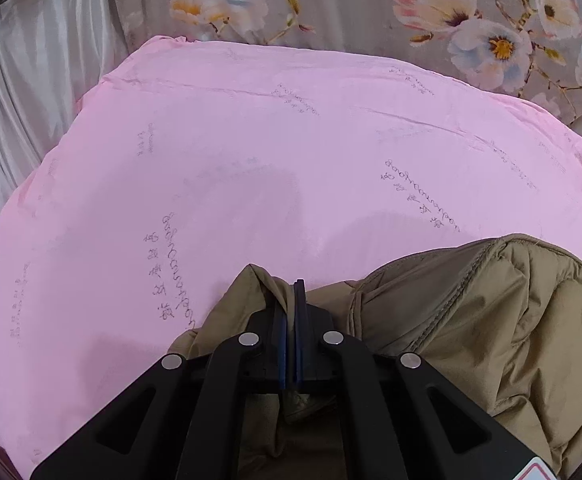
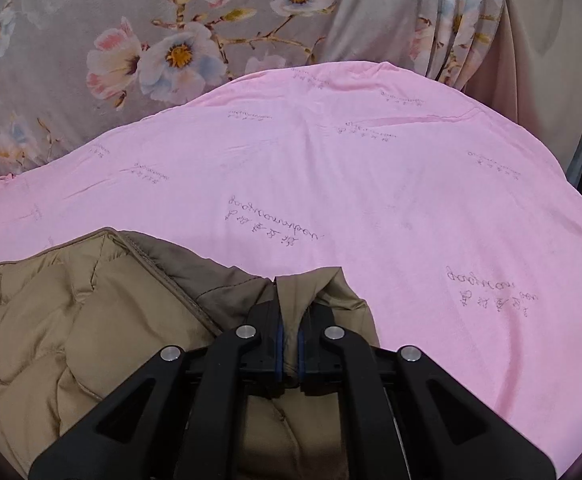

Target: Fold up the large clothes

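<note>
1. Two grippers each pinch a fold of one tan quilted jacket [image 1: 491, 320], which lies at the near edge of a pink sheet [image 1: 251, 180].
2. Seen from the left wrist, the left gripper [image 1: 296, 292] has its blue-padded jaws clamped together, with a peak of thin tan cloth rising on its left side and caught between them. The padded body of the jacket lies to its right, with a stitched seam running down it.
3. Seen from the right wrist, the right gripper [image 2: 289, 312] is clenched on a thicker ridge of the jacket [image 2: 71, 340], which shows plainly between its pads. The quilted bulk lies to its left, and a darker brown lining shows beside the seam.
4. Ahead of both grippers the pink sheet [image 2: 371, 200] is bare of other things; only shallow creases cross it.
5. Beyond the sheet's far edge hangs a grey floral curtain [image 1: 411, 8] with pink, white and blue blossoms. A pale satin drape [image 1: 31, 100] stands at the left in the left view, and a plain beige curtain [image 2: 551, 60] at the right in the right view.
6. Writing is printed in repeated patches on the sheet: a looping cursive line above a row of characters. It appears upside down, and I cannot read it with confidence.
</note>
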### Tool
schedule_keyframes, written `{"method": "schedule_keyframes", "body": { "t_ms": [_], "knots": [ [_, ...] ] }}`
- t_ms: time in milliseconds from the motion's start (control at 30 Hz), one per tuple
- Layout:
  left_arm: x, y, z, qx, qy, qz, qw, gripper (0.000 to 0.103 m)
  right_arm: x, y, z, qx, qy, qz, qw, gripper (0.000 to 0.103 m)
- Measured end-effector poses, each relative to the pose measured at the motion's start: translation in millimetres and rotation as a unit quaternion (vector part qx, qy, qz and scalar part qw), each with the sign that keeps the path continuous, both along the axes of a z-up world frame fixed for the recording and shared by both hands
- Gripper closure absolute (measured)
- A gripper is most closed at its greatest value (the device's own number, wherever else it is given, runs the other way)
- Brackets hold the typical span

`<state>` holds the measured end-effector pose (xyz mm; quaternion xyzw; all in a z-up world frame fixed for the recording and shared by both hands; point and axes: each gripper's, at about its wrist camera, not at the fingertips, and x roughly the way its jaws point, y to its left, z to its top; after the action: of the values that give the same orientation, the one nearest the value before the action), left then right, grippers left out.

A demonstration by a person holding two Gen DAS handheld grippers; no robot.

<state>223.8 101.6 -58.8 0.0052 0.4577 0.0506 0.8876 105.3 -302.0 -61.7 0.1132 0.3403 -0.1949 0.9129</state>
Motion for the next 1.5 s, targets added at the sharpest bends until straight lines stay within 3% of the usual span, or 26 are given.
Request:
{"method": "schedule_keyframes", "body": {
  "t_ms": [367, 633, 767, 900, 967, 1000, 1033, 1067, 1200, 1300, 1367, 1500],
  "knots": [
    [5, -16, -18, 0.04, -0.006, -0.004, 0.9992, 0.101, 11, 2, -15, -0.006, 0.024, 0.0, 1.0, 0.099],
    [6, -13, -19, 0.034, -0.006, -0.004, 0.9994, 0.101, 11, -2, -17, 0.008, 0.026, 0.001, 1.0, 0.099],
    [5, -1, -10, 0.001, 0.0, -0.001, 1.0, 0.096, -9, -10, 10, 0.021, -0.021, -0.015, 0.999, 0.096],
    [-9, 16, 26, -0.023, -0.017, 0.006, 0.9996, 0.087, -35, -2, 56, 0.007, -0.074, -0.009, 0.997, 0.09],
    [-16, 20, 46, -0.03, -0.038, 0.013, 0.9988, 0.063, -42, 7, 75, -0.015, -0.092, -0.001, 0.996, 0.08],
    [-22, 22, 61, -0.018, -0.063, 0.027, 0.9975, 0.033, -43, 10, 81, -0.022, -0.099, 0.001, 0.995, 0.075],
    [-26, 23, 72, -0.008, -0.085, 0.038, 0.9956, 0.023, -45, 11, 88, -0.033, -0.11, -0.003, 0.993, 0.056],
    [-32, 23, 87, 0.004, -0.113, 0.043, 0.9926, 0.023, -47, 10, 93, -0.042, -0.119, -0.011, 0.992, 0.046],
    [-34, 13, 118, 0.011, -0.124, 0.017, 0.9921, 0.024, -58, 7, 118, -0.044, -0.142, -0.025, 0.989, 0.046],
    [-40, -14, 123, 0.003, -0.124, -0.016, 0.9921, 0.027, -53, 32, 122, -0.016, -0.137, 0.026, 0.99, 0.06],
    [-42, -41, 116, -0.002, -0.112, -0.046, 0.9927, 0.034, -38, 61, 113, -0.007, -0.118, 0.073, 0.99, 0.078],
    [-39, -101, 80, 0.0, -0.073, -0.096, 0.9928, 0.044, -5, 113, 82, -0.025, -0.076, 0.133, 0.988, 0.085]
  ]
}}
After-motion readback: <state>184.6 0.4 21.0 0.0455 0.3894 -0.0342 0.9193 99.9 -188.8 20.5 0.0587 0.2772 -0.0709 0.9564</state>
